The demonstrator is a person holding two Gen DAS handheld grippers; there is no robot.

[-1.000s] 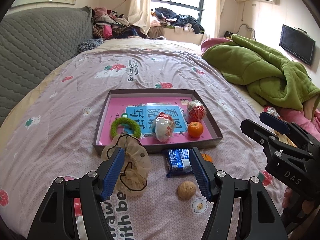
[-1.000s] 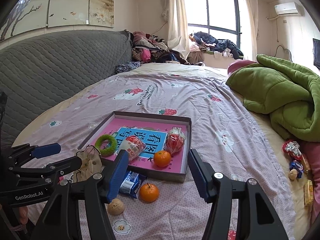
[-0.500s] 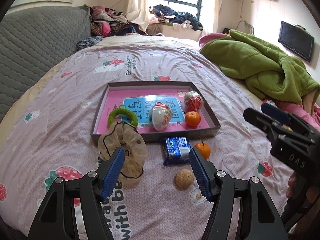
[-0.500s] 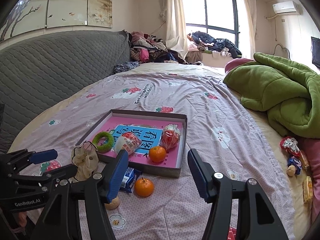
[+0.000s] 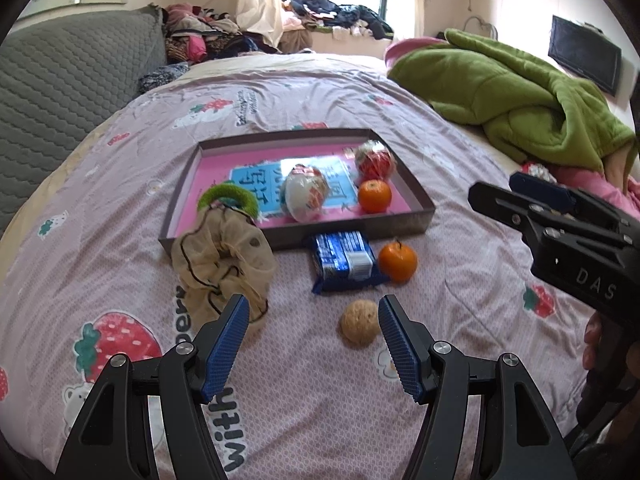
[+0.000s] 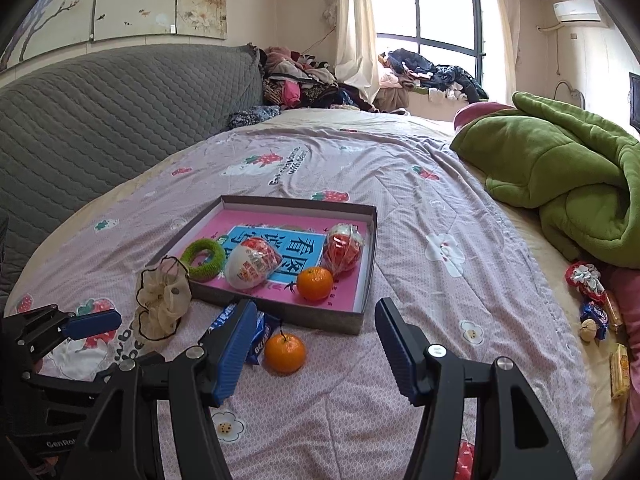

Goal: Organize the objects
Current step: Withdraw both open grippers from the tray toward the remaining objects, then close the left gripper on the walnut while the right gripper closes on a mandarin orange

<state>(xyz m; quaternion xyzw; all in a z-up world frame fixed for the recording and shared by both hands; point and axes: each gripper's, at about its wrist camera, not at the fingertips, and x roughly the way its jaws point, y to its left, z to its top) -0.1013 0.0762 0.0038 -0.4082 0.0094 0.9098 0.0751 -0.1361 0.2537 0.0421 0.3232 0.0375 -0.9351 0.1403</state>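
Observation:
A brown tray point(image 5: 416, 200) with a pink floor lies on the bed. It holds a green ring point(image 5: 228, 196), a white wrapped egg point(image 5: 306, 198), a red wrapped ball point(image 5: 374, 160) and an orange point(image 5: 374, 196). In front of it lie a beige scrunchie point(image 5: 224, 264), a blue snack packet point(image 5: 344, 260), a second orange point(image 5: 398, 262) and a walnut point(image 5: 359, 323). My left gripper point(image 5: 313, 300) is open low over the sheet, the walnut just inside its right finger. My right gripper point(image 6: 317, 303) is open and empty, above the loose orange point(image 6: 285, 353) and the packet point(image 6: 260, 336).
A green blanket point(image 5: 520, 96) is heaped on the right side of the bed. Several wrapped snacks point(image 6: 592, 304) lie along the right edge. A grey quilted headboard point(image 6: 100, 120) stands on the left, and piled clothes point(image 6: 304, 80) sit at the far end.
My left gripper has sunk toward the sheet and drawn nearer the walnut, which now sits beside its right finger. The right gripper has barely shifted. Both stay open.

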